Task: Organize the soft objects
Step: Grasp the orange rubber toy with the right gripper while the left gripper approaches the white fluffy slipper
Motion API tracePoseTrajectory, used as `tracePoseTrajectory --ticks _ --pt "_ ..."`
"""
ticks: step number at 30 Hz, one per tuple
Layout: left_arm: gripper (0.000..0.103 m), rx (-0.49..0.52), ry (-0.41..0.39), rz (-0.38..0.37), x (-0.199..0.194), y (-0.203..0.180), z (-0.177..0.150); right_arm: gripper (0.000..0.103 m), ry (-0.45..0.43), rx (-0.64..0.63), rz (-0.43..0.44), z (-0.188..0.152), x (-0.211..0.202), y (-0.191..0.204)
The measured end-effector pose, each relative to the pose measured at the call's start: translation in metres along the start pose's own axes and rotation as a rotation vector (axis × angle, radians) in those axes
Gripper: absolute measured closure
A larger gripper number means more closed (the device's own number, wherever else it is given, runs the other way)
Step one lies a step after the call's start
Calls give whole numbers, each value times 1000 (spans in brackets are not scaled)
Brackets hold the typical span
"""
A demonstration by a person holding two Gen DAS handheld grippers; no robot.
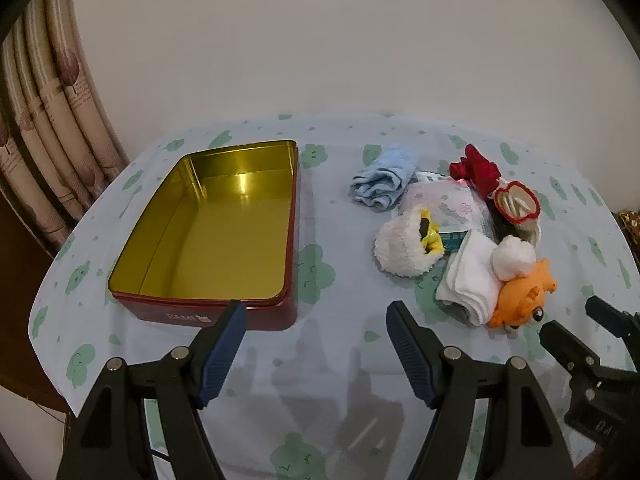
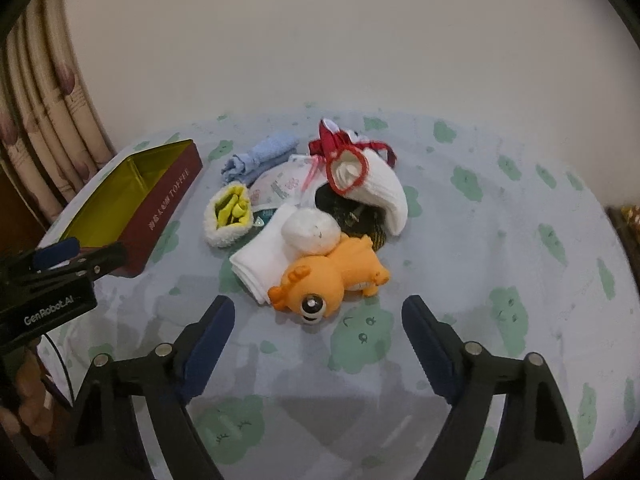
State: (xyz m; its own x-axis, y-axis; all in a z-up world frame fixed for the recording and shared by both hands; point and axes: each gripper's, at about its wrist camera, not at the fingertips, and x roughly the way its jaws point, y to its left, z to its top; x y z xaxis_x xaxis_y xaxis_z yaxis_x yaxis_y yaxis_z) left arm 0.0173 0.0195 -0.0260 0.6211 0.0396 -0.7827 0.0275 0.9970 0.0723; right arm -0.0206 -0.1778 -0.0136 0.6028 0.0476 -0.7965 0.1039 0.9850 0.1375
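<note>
Lying just right of the red tin [image 1: 208, 314], the orange toy [image 2: 332, 276] is faced by the right gripper [image 2: 318, 320], jaws apart and empty; the left gripper [image 1: 316, 320] is likewise held apart.

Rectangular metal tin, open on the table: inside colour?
Shiny gold-yellow inside the rectangular metal tin, dark red outside; nothing in it. Clearest in the left wrist view.

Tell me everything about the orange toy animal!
The orange toy animal looks squishy and rubbery, with little antlers, a big round eye and stubby legs. It lies on its side on the cloud-patterned tablecloth, at the near edge of the pile. It leans against a folded white cloth, and a white fluffy ball rests against its back. No claw touches it.
</note>
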Motion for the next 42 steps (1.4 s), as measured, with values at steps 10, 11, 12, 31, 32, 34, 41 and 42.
tracePoseTrajectory --ticks 10,11,12,31,32,34,41,42 --pt "29 -1 13 5 11 6 0 20 112 69 41 12 45 -1" --pt "29 0 13 6 12 6 0 20 112 82 41 14 48 -2" --pt "29 2 12 9 13 6 0 20 111 98 37 16 51 -3" --pt "29 35 46 6 32 -3 4 61 86 96 42 17 54 -28" --pt "29 36 50 4 33 -4 4 61 87 103 46 17 54 -30" --pt "29 38 53 2 33 -5 5 61 79 95 12 17 50 -34" --pt "29 50 52 -18 35 -12 8 61 37 32 -134 17 32 -60" --pt "29 50 53 -31 35 -13 9 61 36 29 -148 18 32 -65"
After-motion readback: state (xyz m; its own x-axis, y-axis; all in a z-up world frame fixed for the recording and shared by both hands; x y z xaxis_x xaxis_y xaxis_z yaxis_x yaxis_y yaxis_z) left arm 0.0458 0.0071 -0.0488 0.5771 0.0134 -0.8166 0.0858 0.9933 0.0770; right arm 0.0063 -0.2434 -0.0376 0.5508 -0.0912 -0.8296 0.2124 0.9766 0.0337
